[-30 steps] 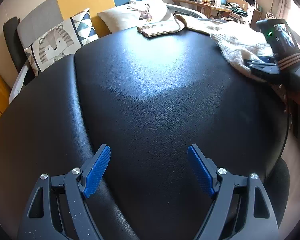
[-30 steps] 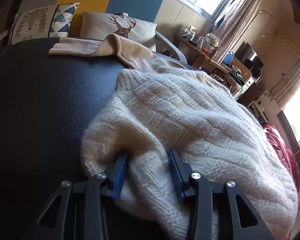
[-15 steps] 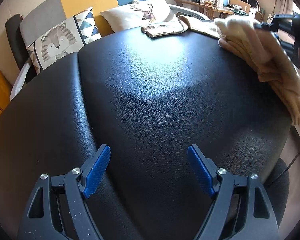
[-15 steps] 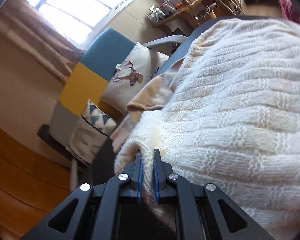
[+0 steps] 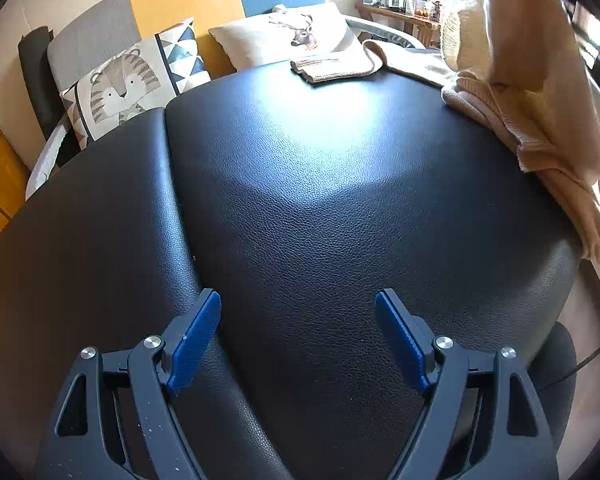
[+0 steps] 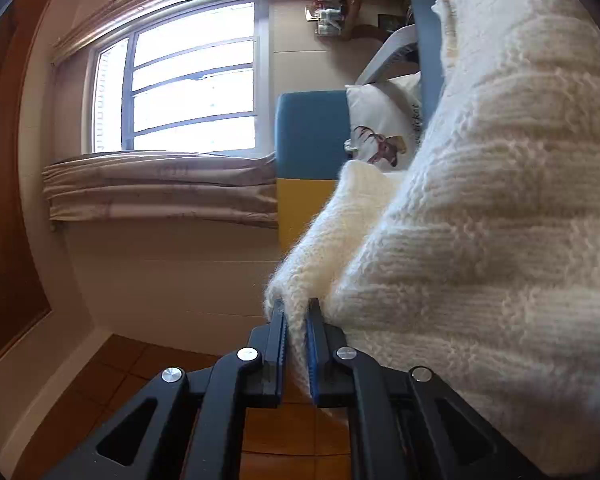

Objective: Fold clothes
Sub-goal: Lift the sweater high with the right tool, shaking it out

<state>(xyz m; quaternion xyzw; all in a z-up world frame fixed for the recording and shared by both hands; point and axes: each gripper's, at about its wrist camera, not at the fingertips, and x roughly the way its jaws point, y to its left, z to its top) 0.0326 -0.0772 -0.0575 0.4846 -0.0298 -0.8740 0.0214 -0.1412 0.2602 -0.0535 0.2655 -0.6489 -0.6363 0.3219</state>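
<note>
A cream knitted sweater (image 6: 480, 200) hangs from my right gripper (image 6: 297, 320), which is shut on a bunched edge of it; the knit fills the right side of that rolled view. In the left wrist view the same sweater (image 5: 512, 92) is lifted at the far right of the black leather surface (image 5: 320, 200), its lower folds trailing on the surface's right edge. My left gripper (image 5: 298, 344) hovers open over the near part of the surface, nothing between its blue pads. The right gripper itself is hidden in the left wrist view.
A beige folded garment (image 5: 332, 68) lies at the far edge of the black surface. Behind it sit a deer cushion (image 5: 288, 40) and a tiger cushion (image 5: 136, 80) against a grey, yellow and blue backrest. A cluttered wooden table (image 5: 404, 12) stands beyond. A window (image 6: 188, 92) faces the right gripper.
The right gripper closed on the sweater's edge, then lifted it off the surface while rolling strongly. The sweater now hangs raised at the right. The left gripper stayed still.
</note>
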